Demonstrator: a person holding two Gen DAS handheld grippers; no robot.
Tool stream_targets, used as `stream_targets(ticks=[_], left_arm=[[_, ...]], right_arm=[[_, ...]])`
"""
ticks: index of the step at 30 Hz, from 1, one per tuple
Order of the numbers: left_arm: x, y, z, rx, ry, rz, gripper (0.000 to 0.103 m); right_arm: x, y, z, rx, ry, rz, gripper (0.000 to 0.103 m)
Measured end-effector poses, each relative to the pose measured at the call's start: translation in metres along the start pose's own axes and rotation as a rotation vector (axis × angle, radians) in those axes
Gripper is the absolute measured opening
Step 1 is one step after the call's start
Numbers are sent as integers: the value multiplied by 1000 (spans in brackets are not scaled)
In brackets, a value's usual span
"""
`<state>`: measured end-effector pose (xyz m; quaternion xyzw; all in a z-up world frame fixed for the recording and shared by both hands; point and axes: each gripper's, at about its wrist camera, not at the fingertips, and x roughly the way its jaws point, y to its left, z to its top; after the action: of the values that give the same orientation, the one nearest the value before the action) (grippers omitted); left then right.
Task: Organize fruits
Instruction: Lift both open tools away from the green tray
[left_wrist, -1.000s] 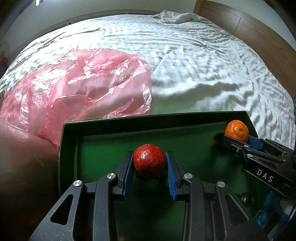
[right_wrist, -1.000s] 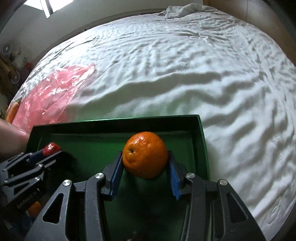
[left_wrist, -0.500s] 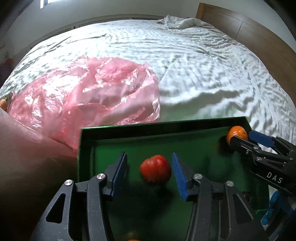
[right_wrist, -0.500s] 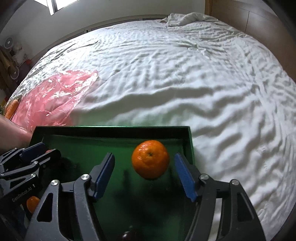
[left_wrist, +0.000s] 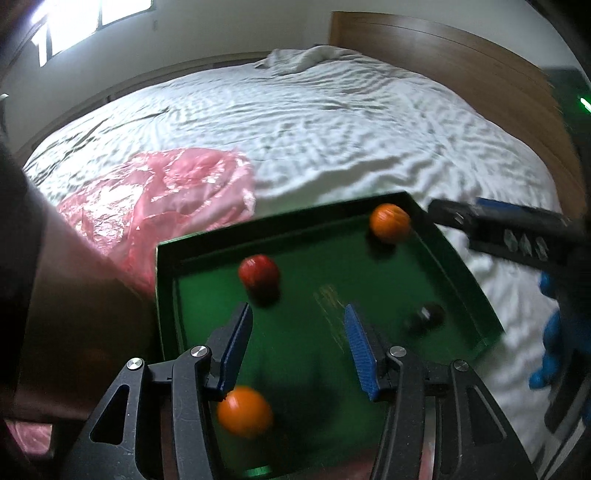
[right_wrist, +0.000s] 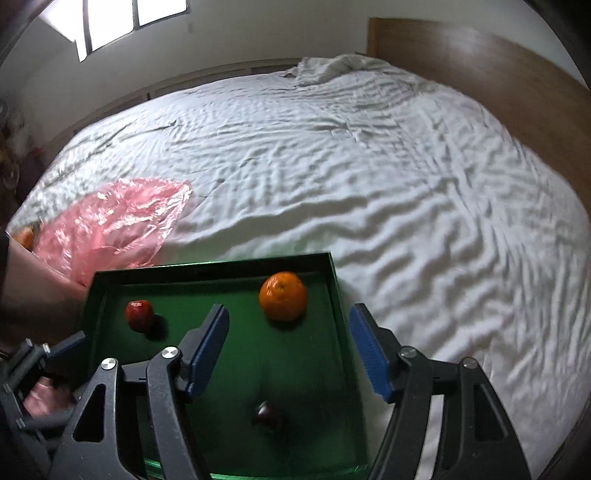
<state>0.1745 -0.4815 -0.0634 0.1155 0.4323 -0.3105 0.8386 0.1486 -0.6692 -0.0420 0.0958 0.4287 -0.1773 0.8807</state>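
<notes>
Nearest the left wrist camera, the left gripper (left_wrist: 297, 345) has its blue fingers (left_wrist: 236, 347) spread apart with nothing between them, hovering above the near half of the green tray (left_wrist: 461, 273); an orange (left_wrist: 244, 410) lies blurred just under the left finger's base. In the right wrist view the right gripper (right_wrist: 290, 345) is likewise wide apart and empty above the tray's right side, with a small dark fruit (right_wrist: 266, 412) on the tray floor below it. Farther in, the red apple (left_wrist: 258, 273) sits loose toward the far-left of the tray, and a second orange (right_wrist: 283, 301) rests in the far-right corner, close to the rim. Beyond the tray lies a crumpled pink plastic bag (left_wrist: 162, 199) on the white bed (right_wrist: 369, 166), with something orange (right_wrist: 25, 236) just visible at the bag's left edge. The step in hand looks like clearing away from fruit just set down: rise straight up, fingers kept wide, so nothing is nudged into rolling on the smooth floor, and avoid pressing the tray into the soft mattress. If more fruit waits by the bag, approach it from above.
</notes>
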Motion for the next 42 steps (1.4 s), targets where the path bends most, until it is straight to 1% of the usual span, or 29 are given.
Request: stream_targets(ticks=[2,8,11,13,17,23,26,29,36,42], left_arm=[[-12,-7,-10,25,-7,-12,46],[-46,-18,-43,63,-10,-66,47],[-66,-15,-61,61,-9,-84,47],[-80,-12,-74,64,-7,-97,46],[-103,4,-96,55,-1,-101,47],[-129,45,-120,25,12,-57,47],[-140,65,-129,11,9,-33,47],[-150,87,-138,-15,9,-5,47],[-171,134,-159,-78,17,47,47],[-186,172,-174,-124,17,96,47]], right_arm=[[-5,-3,-5,24,17,18,103],[-24,8,-30,20,39,7,103],[-35,15,-43,44,45,30,103],[-44,24,-52,39,49,52,103],[-61,46,-70,29,46,68,103],[-82,84,-92,10,60,61,103],[-91,101,-103,13,61,72,103],[-100,122,-113,1,66,95,103],[-109,180,-133,-78,91,157,103],[-113,229,-151,-118,123,234,103]])
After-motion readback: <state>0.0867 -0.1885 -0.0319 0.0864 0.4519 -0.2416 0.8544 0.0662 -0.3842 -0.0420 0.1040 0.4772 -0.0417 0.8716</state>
